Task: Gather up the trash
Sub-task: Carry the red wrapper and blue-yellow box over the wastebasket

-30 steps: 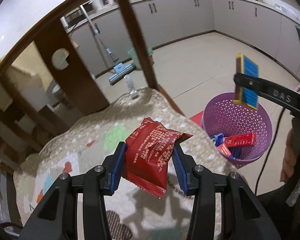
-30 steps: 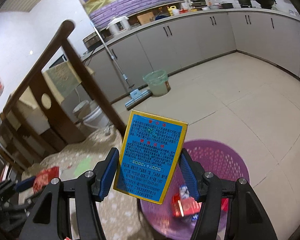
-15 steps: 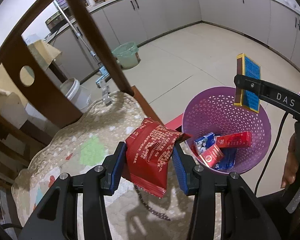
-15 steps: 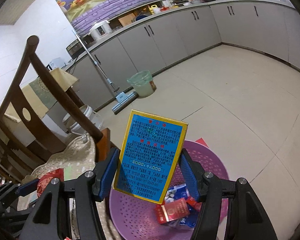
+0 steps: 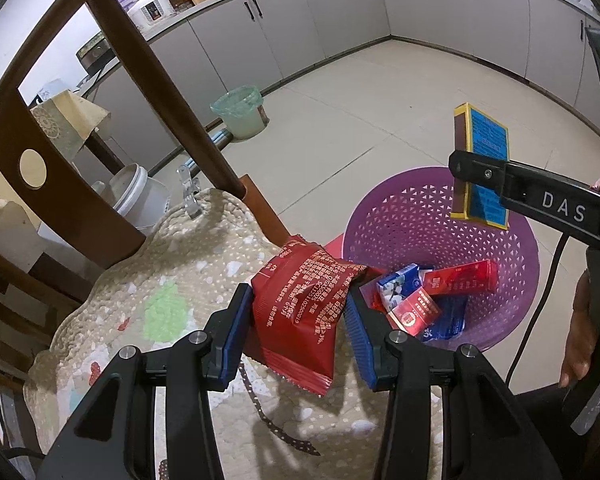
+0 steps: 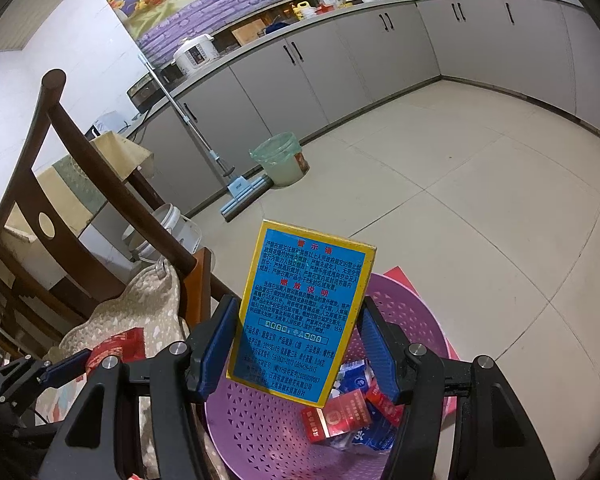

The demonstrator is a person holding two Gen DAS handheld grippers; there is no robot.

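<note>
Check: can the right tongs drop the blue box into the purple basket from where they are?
Probably yes. The right tongs hold the blue box directly above the purple basket, whose open mouth has nothing covering it.

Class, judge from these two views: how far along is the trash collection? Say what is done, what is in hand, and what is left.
Done: several small cartons already lie in the purple basket. In hand: the left gripper clamps a red wrapper over the cushion; the right gripper holds a blue box above the basket. Left: drop both in.
</note>
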